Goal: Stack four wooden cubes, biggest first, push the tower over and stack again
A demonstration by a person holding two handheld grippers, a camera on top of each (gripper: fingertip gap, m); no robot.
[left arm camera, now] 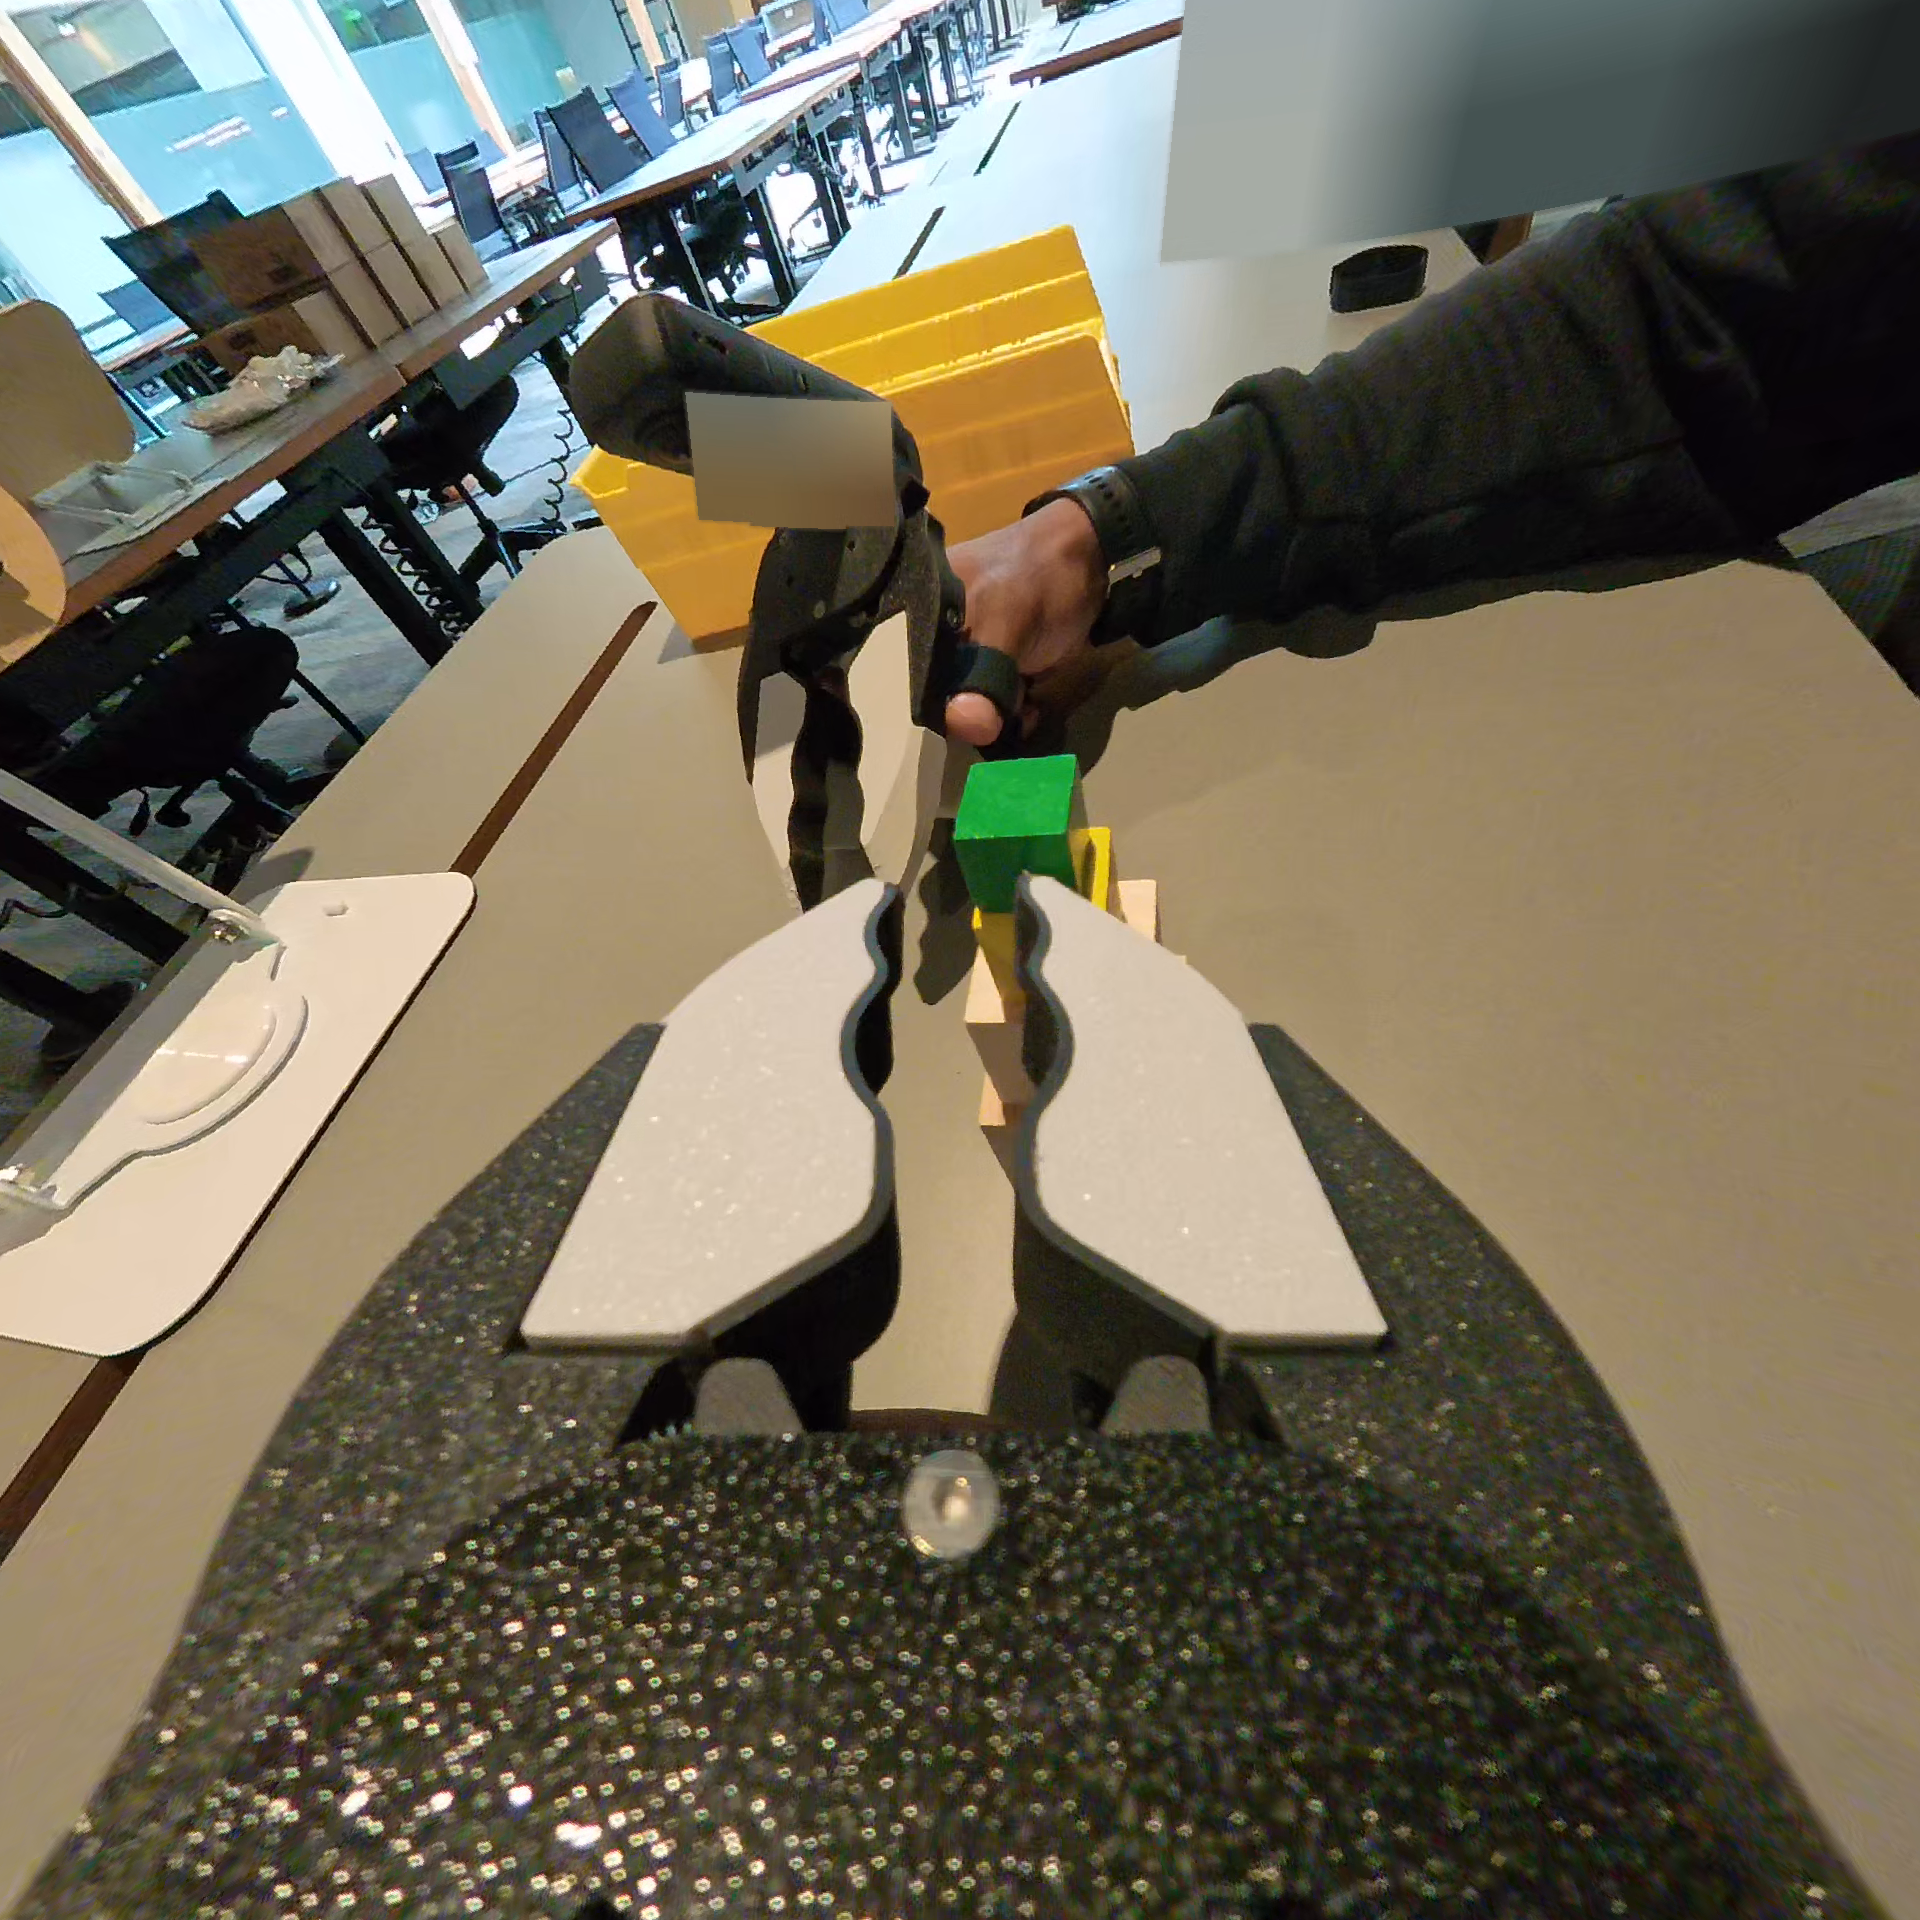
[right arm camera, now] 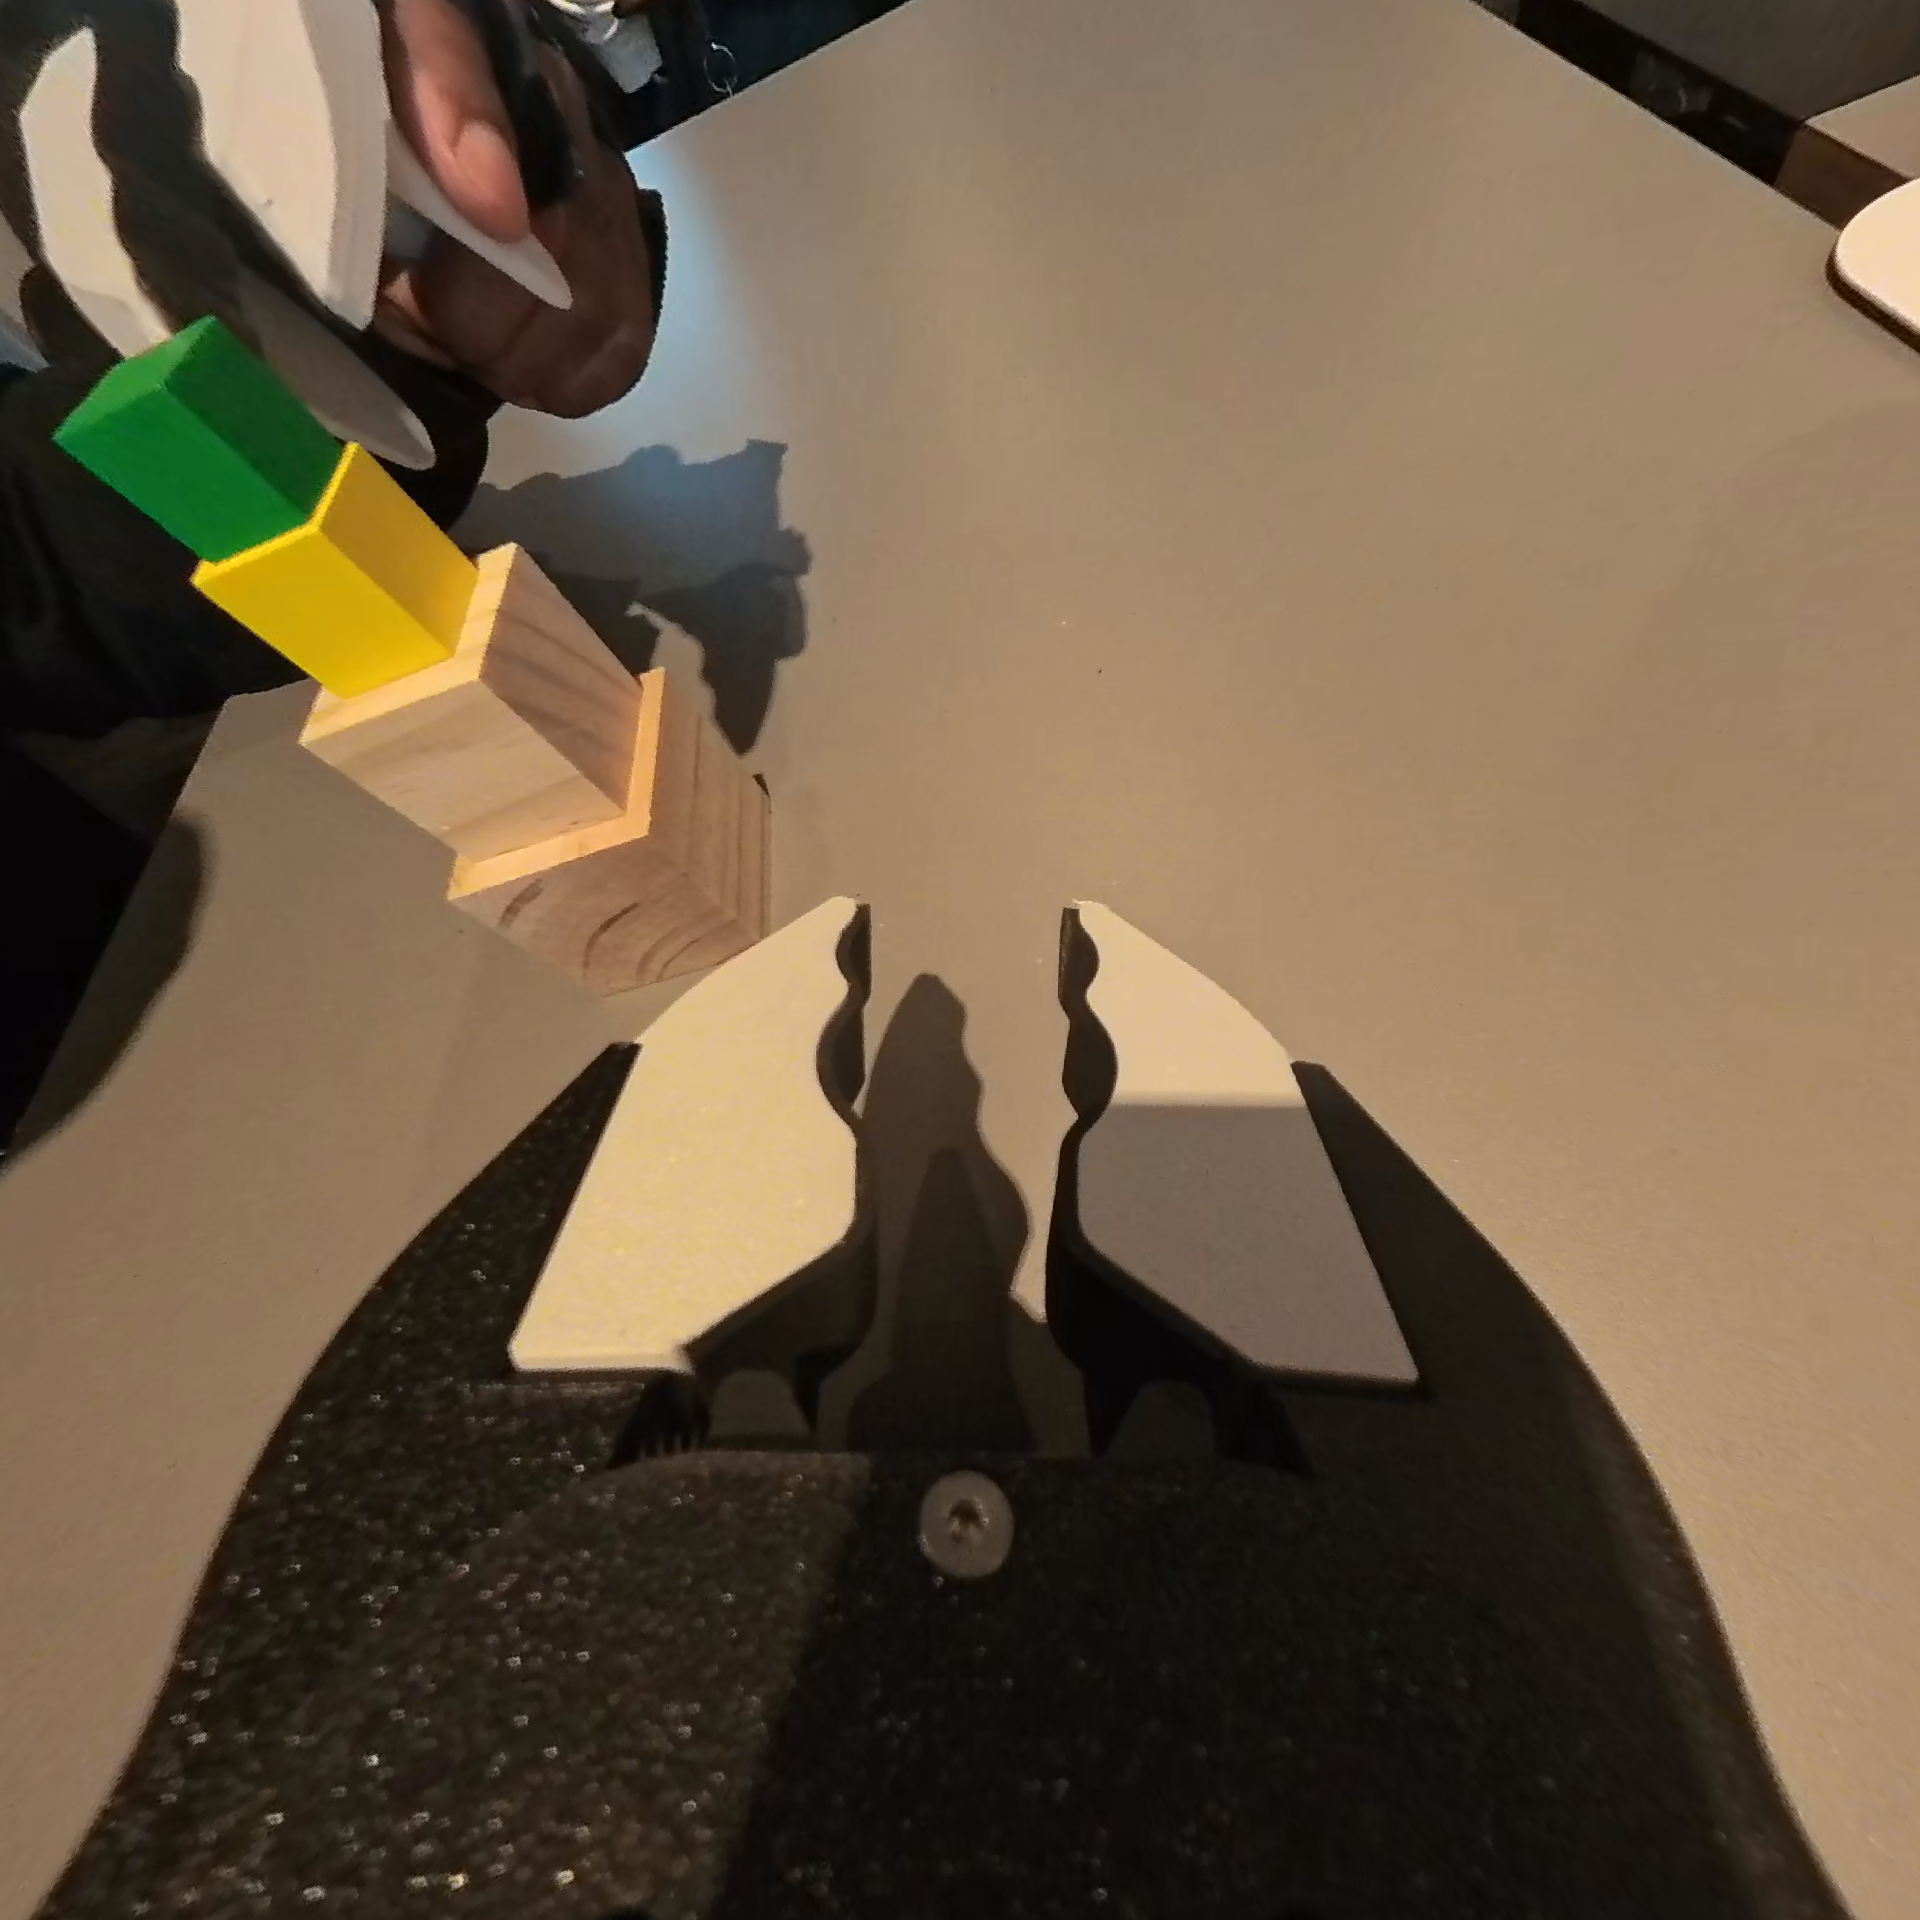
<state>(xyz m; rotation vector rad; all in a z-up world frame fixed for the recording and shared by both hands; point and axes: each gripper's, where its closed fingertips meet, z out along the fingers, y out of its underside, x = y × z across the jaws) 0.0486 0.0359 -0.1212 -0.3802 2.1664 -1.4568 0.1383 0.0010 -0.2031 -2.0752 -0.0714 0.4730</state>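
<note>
Standing at the left of the right wrist view, the tower of four cubes is complete: the green cube (right arm camera: 197, 442) on the yellow cube (right arm camera: 338, 587), on a smaller plain wooden cube (right arm camera: 478, 727), on the largest wooden cube (right arm camera: 644, 883) at the base, each set a little askew on the one below. The tower rests on the grey bench (right arm camera: 1299, 571), near the edge where the surface drops into shadow on that side. Close above the green cube hangs the left claw (right arm camera: 218, 208), held by a hand (right arm camera: 540, 260); whether it touches the cube cannot be told.

In the left wrist view, a white plate with a clear stand (left arm camera: 260, 1039) lies at the bench's left side, beside a dark seam. A yellow bin (left arm camera: 935, 416) sits at the far end, behind the tower. The right claw (left arm camera: 831, 810) hangs tips-down just left of the green cube (left arm camera: 1013, 821), gripped by a hand (left arm camera: 1023, 623) in a dark sleeve reaching in from the right.

To the right of the tower the bench lies open and bare out to its far edge.

The left claw (left arm camera: 956, 904) has its fingers slightly spread, holding nothing, with the tower partly hidden behind its right finger. The right claw (right arm camera: 966, 914) is likewise parted and empty, just beside the base cube.
</note>
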